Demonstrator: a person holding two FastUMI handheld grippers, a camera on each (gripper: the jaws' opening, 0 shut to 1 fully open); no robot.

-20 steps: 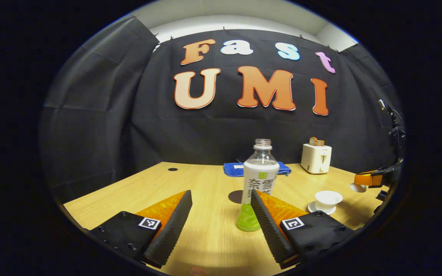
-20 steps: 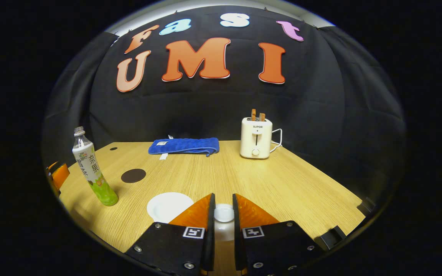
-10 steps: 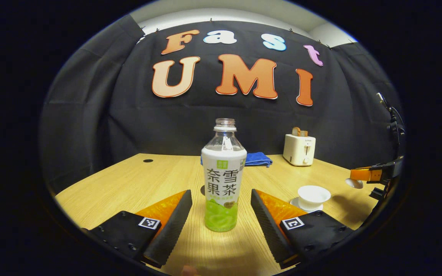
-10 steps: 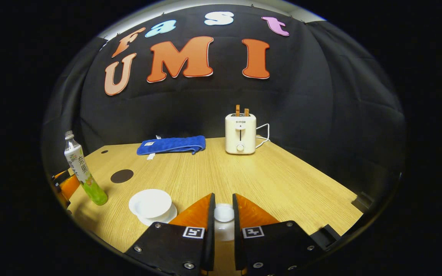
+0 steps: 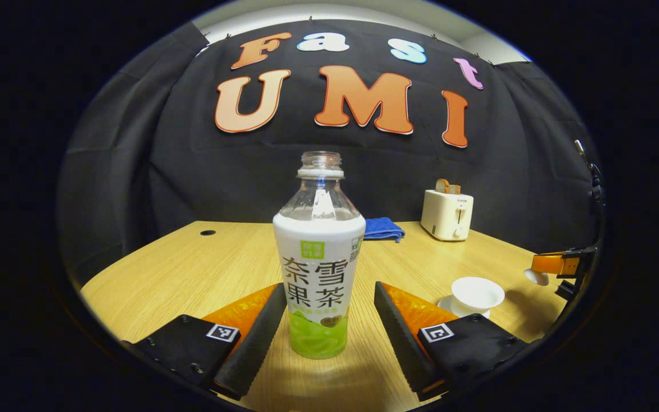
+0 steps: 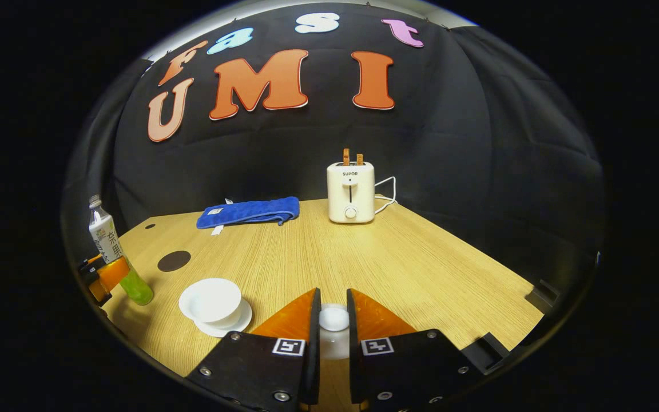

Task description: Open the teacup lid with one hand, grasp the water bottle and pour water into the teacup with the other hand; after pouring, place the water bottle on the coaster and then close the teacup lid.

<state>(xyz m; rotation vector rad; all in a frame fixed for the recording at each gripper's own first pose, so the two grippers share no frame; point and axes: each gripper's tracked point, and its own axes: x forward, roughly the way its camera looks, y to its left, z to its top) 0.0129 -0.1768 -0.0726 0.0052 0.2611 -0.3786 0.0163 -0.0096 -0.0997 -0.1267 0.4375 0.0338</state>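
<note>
The uncapped water bottle [image 5: 319, 263], white-labelled with green liquid at its base, stands upright between the fingers of my left gripper [image 5: 326, 312], which is open and not touching it. The same bottle [image 6: 111, 254] appears at the far left of the right gripper view, with the left gripper [image 6: 100, 277] around it. The white teacup [image 5: 476, 294] sits lidless on its saucer [image 6: 232, 326] to the right. My right gripper [image 6: 333, 320] is shut on the white teacup lid [image 6: 334, 318], held above the table. That right gripper [image 5: 558, 265] with the lid [image 5: 535, 277] is at the far right in the left gripper view.
A dark round coaster [image 6: 173, 261] lies behind the bottle. A blue folded towel [image 6: 247, 212] and a cream toaster [image 6: 350, 191] with bread stand at the back of the wooden table [image 6: 409, 263]. The table's right edge is near the right gripper.
My left gripper has moved forward until the bottle stands centred between its open fingers. The right gripper, still holding the lid, has drifted right and away from the teacup.
</note>
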